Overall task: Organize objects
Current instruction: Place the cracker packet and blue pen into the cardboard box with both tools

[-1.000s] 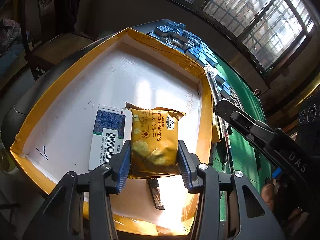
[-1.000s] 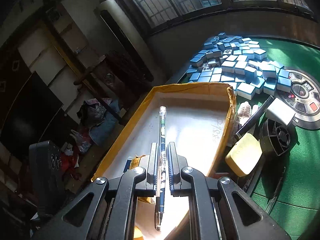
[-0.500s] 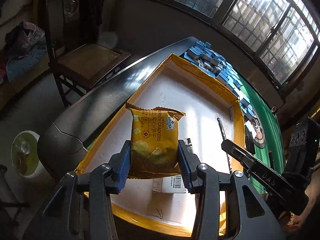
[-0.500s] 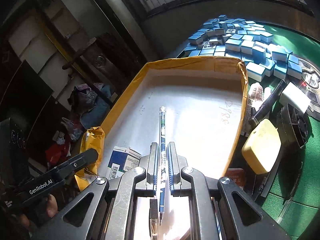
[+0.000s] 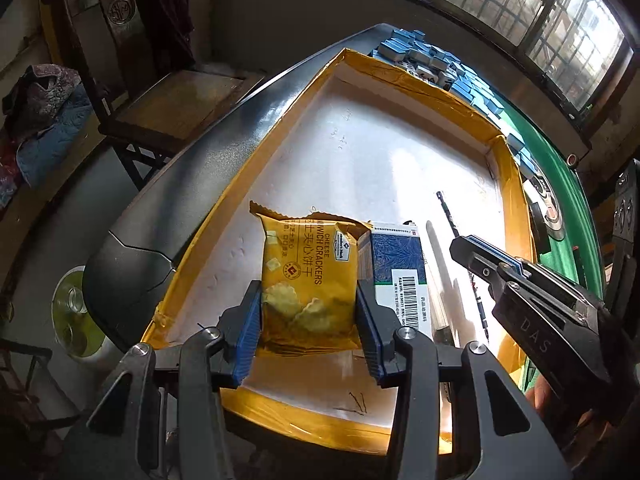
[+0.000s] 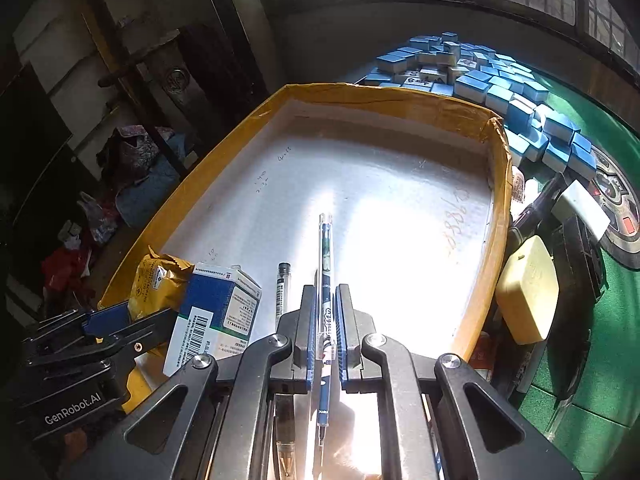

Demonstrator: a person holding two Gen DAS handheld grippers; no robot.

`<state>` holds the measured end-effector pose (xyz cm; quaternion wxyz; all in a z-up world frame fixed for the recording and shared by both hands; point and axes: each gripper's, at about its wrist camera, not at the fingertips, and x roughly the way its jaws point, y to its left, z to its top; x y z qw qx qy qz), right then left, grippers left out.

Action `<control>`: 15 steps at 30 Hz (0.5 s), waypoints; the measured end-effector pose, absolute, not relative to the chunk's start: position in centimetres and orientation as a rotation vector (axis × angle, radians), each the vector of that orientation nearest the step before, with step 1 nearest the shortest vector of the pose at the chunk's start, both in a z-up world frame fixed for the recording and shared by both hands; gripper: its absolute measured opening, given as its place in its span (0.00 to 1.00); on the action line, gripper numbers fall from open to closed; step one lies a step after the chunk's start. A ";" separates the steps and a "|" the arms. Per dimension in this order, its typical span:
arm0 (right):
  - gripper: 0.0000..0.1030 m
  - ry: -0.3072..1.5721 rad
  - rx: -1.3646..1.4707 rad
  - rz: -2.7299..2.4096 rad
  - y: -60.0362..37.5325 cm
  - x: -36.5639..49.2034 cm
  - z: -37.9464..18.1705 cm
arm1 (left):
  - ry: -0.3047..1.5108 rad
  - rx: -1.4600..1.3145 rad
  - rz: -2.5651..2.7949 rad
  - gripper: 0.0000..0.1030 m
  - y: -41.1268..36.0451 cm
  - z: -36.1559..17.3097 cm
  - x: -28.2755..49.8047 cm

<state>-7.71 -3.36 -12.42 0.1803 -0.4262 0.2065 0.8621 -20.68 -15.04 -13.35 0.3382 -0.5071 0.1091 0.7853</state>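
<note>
My left gripper (image 5: 308, 312) is shut on a yellow cheese cracker packet (image 5: 306, 276), held low over the near left part of a white tray with yellow taped walls (image 5: 408, 66). A blue and white medicine box (image 5: 396, 268) lies in the tray just right of the packet. My right gripper (image 6: 324, 320) is shut on a blue pen (image 6: 325, 256), held over the tray's near middle; the pen also shows in the left wrist view (image 5: 450, 216). A clear pen (image 6: 282, 292) lies in the tray beside it. The packet (image 6: 158, 280) and box (image 6: 216, 312) also show in the right wrist view.
A heap of blue mahjong tiles (image 6: 492, 80) lies on the green table (image 6: 580, 400) behind and right of the tray. A yellow box (image 6: 524, 288), a white block (image 6: 580, 208) and dark items crowd the tray's right side. A wooden chair (image 5: 172, 108) stands left of the table.
Both grippers have come down closer over the tray. The left one carried the packet in beside the medicine box; the right one carried the blue pen lower toward the near part.
</note>
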 end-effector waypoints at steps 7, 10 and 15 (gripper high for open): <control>0.08 0.551 -1.225 2.432 -3.7 -8.2 -12.7 | 0.231 -1.356 2.066 0.42 -16.0 -13.6 -21.4; 0.09 0.603 -1.205 2.454 -3.3 -7.9 -12.6 | 0.194 -1.364 2.070 0.46 -16.4 -13.5 -21.6; 0.36 0.705 -1.093 2.542 -3.0 -6.1 -11.1 | 0.096 -1.322 2.097 0.47 -17.4 -12.0 -21.4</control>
